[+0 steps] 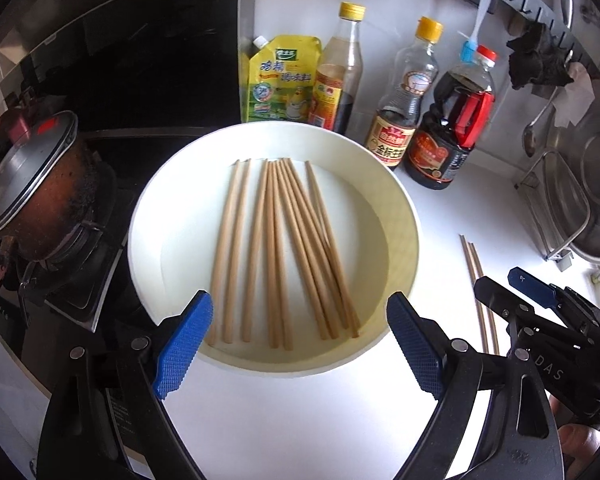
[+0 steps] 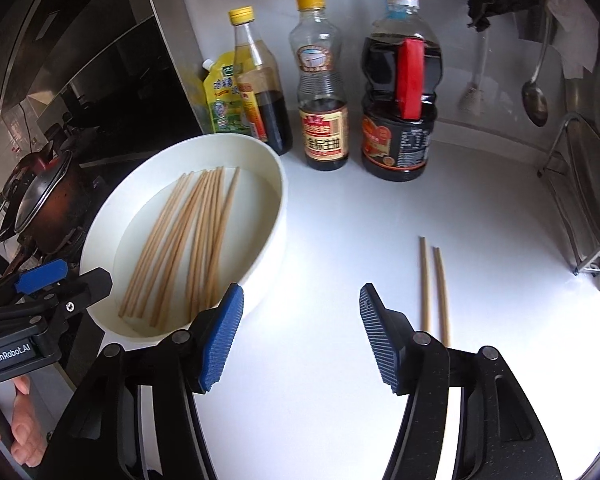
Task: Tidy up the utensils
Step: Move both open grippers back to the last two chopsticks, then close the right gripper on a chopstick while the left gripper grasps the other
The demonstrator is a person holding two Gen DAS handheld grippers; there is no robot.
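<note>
A round white tray [image 1: 404,216] on the white counter holds several wooden chopsticks [image 1: 284,248] lying side by side. My left gripper [image 1: 300,340] is open and empty, its blue pads at the tray's near rim. Two loose chopsticks [image 2: 434,288] lie on the counter right of the tray [image 2: 276,200]; they also show in the left wrist view [image 1: 478,280]. My right gripper [image 2: 300,336] is open and empty over the bare counter, between the tray and the loose pair. The right gripper also shows at the right edge of the left wrist view [image 1: 540,300].
Behind the tray stand a yellow seasoning pouch [image 1: 280,76] and three sauce bottles [image 2: 324,80]. A lidded pot [image 1: 40,184] sits on the stove at left. A metal rack with a pan lid [image 1: 572,208] and a hanging spoon [image 2: 534,96] are at right.
</note>
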